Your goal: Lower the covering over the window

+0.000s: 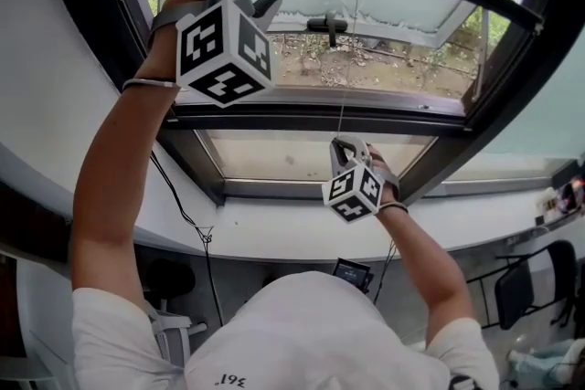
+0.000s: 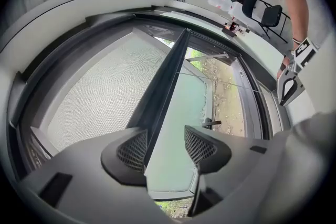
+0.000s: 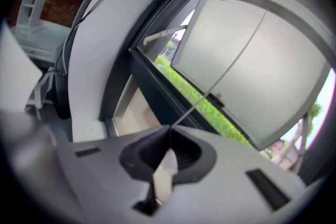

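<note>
Well, my left tongs [image 2: 166, 132] are up high and spread apart. The dark bar [image 2: 169, 73] at the bottom of the shade [image 2: 94, 86] runs between them, close against one pad. I cannot tell if they squeeze it. My right tongs [image 3: 169, 136] are lower, near the window's middle rail [image 1: 320, 116]. They are pressed together on the thin cord [image 3: 193, 106] that runs up the window. A pale bit inside those tongs is too blurry to name. In the head view, the marker cube hides the left tips, and the shade's top is cut off. Below the bar, the glass [image 1: 302, 155] is bare down to the white sill [image 1: 274, 228].
</note>
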`<state>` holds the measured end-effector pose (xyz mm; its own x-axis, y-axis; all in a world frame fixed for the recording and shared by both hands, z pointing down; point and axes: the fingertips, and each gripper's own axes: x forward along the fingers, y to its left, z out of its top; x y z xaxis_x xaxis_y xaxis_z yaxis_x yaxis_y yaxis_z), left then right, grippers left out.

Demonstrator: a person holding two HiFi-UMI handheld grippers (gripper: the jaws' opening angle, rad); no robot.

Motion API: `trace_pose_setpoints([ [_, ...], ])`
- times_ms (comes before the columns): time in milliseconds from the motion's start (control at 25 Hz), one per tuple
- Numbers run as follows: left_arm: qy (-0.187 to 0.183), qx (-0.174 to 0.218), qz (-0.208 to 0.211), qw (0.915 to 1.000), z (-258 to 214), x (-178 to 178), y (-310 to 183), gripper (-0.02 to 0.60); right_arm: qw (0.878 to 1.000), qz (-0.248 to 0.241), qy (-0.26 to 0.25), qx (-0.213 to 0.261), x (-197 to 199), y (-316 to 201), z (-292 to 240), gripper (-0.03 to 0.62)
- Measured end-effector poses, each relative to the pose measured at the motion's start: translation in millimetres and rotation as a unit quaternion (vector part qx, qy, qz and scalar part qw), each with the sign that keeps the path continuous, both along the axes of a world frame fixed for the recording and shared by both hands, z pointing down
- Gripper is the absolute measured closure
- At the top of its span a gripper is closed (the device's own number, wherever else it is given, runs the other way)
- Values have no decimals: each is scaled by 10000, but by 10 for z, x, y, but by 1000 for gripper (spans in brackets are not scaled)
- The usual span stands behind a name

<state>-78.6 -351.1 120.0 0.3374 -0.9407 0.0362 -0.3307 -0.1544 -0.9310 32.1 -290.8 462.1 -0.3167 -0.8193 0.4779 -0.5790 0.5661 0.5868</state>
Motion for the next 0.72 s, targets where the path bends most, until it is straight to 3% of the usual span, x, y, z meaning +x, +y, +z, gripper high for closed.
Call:
trace_pose_setpoints([
  [240, -174, -77, -129, 9997, 14, -15, -13, 364, 9912, 260, -1084, -709, 29, -177, 36, 564],
  [360, -301, -46, -204, 9993, 24, -11, -7, 364, 9847, 342, -1405, -970, 73, -225, 22, 481],
  [720, -373, -311, -230, 9986, 72, -17, -38, 364, 9855, 88, -1187, -1211, 157, -198, -9, 359],
])
